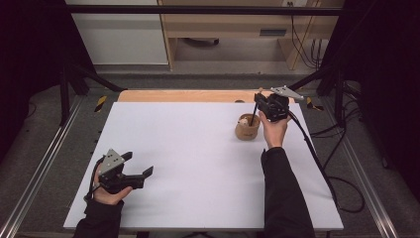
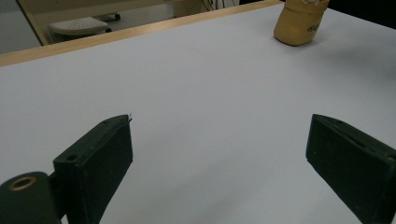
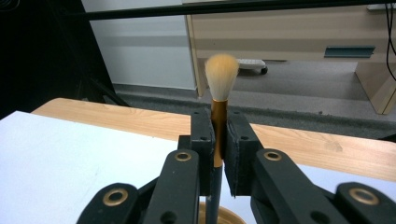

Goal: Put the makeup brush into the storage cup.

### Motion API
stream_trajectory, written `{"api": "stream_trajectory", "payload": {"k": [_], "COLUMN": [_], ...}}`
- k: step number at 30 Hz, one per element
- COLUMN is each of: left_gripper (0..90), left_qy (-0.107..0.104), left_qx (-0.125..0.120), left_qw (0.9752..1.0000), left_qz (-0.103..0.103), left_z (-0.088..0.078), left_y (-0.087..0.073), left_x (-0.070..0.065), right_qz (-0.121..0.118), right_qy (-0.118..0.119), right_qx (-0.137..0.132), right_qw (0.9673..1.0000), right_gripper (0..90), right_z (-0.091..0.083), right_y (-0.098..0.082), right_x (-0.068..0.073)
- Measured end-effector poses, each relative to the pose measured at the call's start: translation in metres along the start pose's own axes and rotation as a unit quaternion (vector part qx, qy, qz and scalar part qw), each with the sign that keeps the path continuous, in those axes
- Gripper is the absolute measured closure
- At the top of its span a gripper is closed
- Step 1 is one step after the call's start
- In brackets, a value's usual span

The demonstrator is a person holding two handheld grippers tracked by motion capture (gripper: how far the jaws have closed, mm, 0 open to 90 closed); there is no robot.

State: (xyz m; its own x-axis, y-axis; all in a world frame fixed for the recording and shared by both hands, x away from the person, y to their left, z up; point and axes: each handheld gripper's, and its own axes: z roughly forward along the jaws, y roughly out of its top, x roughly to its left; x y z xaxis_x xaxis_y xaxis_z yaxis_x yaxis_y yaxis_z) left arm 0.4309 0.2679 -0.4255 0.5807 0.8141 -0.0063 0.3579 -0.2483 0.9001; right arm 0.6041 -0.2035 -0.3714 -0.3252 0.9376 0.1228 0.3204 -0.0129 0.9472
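brush: a makeup-type brush point(image 3: 221, 88) with a pale bristle tuft, a gold collar and a dark handle, clamped between the jaws of the right claw point(image 3: 219, 154); tuft above the jaws, handle running down below them.
brush axis: close to upright, leaning a little in the high view point(image 1: 254, 112); its lower end reaches down into the cup, though whether it touches the bottom I cannot tell.
cup: a small tan wooden cup point(image 1: 247, 127) standing upright on the desk, directly under the right claw; its rim shows just below the jaws in the right gripper view point(image 3: 229, 215).
right claw: clenched on the brush handle just under the gold collar, held over the cup near the far right part of the desk point(image 1: 270, 105).
left claw: released, jaws wide apart with nothing between them point(image 2: 219, 158), hovering low over the near left part of the desk point(image 1: 130, 171).
nearer hand: the right one by far; the cup lies well apart from the left claw, ahead of it and off to its right point(image 2: 299, 23).
desk: white sheet point(image 1: 198, 163) with a wooden edge at the far side.
what the move turns on: the handle lines up with the cup's mouth, so I judge the next move is straight along that axis, down to drop the brush in or up to lift it clear.
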Motion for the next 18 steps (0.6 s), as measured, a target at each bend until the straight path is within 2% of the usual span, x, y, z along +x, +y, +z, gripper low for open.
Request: {"api": "stream_trajectory", "payload": {"k": [18], "left_gripper": [6.9], "left_qy": [0.0], "left_qx": [0.001], "left_qw": [1.0], "left_qz": [0.0], "left_z": [0.0], "left_y": [0.0], "left_x": [0.0], "right_qz": [0.008], "right_qy": [-0.002], "right_qx": [0.028], "right_qw": [0.9996], "right_gripper": [83.2], "right_z": [0.008], "right_y": [-0.02], "right_x": [-0.006]}}
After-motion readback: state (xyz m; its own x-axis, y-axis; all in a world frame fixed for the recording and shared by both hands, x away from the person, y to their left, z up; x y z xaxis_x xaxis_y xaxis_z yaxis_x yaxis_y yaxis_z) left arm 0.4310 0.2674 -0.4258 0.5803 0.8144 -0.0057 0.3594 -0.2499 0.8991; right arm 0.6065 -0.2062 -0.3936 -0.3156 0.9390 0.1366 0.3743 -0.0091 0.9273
